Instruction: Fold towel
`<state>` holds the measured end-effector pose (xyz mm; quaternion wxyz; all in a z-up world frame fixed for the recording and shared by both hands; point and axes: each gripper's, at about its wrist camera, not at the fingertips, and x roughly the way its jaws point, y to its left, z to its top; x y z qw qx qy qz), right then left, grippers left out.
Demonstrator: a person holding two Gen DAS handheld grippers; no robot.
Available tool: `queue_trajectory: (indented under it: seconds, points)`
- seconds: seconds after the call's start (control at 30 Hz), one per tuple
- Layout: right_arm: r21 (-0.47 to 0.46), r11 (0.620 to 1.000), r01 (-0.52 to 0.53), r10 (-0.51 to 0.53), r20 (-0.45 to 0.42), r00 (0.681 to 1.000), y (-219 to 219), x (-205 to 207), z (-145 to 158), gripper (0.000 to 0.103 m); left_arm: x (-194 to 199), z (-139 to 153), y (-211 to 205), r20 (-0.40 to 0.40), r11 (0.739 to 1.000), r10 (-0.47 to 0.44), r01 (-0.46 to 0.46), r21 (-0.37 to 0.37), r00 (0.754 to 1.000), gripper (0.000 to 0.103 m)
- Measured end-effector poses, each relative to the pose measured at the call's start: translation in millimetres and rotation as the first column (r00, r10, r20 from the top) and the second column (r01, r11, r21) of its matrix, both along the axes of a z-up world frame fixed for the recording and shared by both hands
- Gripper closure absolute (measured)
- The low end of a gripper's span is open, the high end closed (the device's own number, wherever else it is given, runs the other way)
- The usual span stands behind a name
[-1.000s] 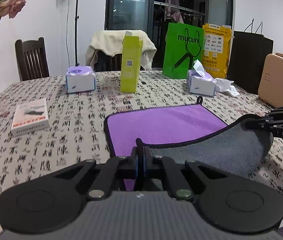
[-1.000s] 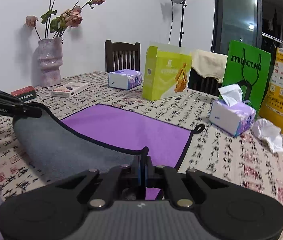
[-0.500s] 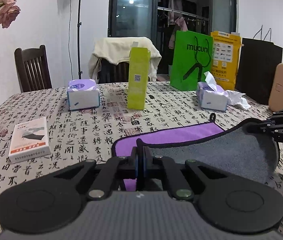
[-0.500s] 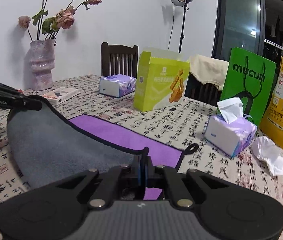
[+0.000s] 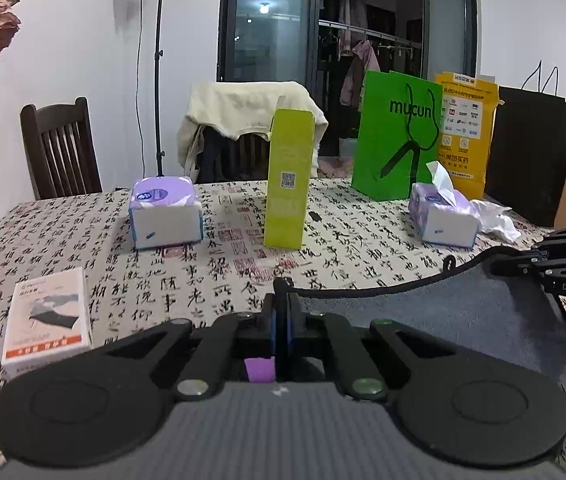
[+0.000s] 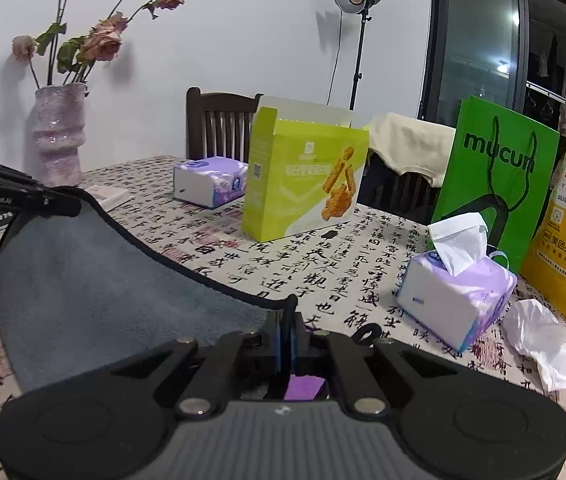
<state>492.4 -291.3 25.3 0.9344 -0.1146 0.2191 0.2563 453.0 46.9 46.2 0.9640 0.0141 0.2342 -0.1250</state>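
Evidently caught mid-fold. Pinched the towel (image 5: 423,320) at two corners: one in the left gripper (image 5: 282,300), one in the right gripper (image 6: 287,316), fingers of each pressed together on the black hem (image 6: 171,264). Hung the cloth grey side up between the two pinches, sagging in a shallow curve above the table (image 5: 63,240). Glimpsed the purple face only as a small patch under each gripper. Spotted the hanging loop (image 6: 365,334) just past the right gripper, lying on the table, so probably carried the lifted edge almost over the far edge.

Judged the hazards as follows. Gripped only the thin hem at each corner, so risked a slip and a dropped corner under any sharp tug or if pulled too taut. Risked a skewed fold if lowered unevenly, one side ahead of the other, leaving corners mismatched and purple showing along one side. Risked a trapped ridge or wrinkle if set down with the middle sagging first. Risked dragging the lower layer along the table if swept forward too low, bunching it. Noted the tissue box (image 6: 455,300) and carton (image 6: 303,184) standing beyond, near enough to be nudged if overshot. Could not tell how the lower layer lay beneath the raised part.
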Motion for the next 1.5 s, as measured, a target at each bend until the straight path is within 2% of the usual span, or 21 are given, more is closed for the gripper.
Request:
queue_trajectory:
  seconds: [0.4,0.67,0.87,1.17,1.5]
  points:
    - [0.004,1.000,0.030,-0.030,-0.044,0.999,3.6,40.1,-11.3,0.099,40.9,-11.2,0.3,-0.046,1.000,0.006,-0.005,0.014,0.999,0.098]
    - [-0.003,0.998,0.061,-0.061,-0.120,0.991,5.8,70.1,-28.0,0.098,69.7,-31.0,-1.3,-0.104,1.000,0.007,-0.004,0.026,0.995,0.098]
    - [-0.015,0.997,0.073,-0.074,-0.167,0.983,5.7,81.2,-43.1,0.091,80.9,-53.0,0.8,-0.178,0.999,0.010,-0.003,0.043,0.984,0.095]
    - [-0.015,0.997,0.075,-0.076,-0.169,0.983,4.7,81.7,-41.0,0.088,78.1,-50.5,2.6,-0.176,0.999,0.018,-0.010,0.045,0.984,0.093]
    - [0.003,0.997,0.083,-0.082,-0.143,0.986,0.8,60.8,-23.9,0.085,49.2,-31.6,5.1,-0.132,0.998,0.026,-0.019,0.054,0.991,0.093]
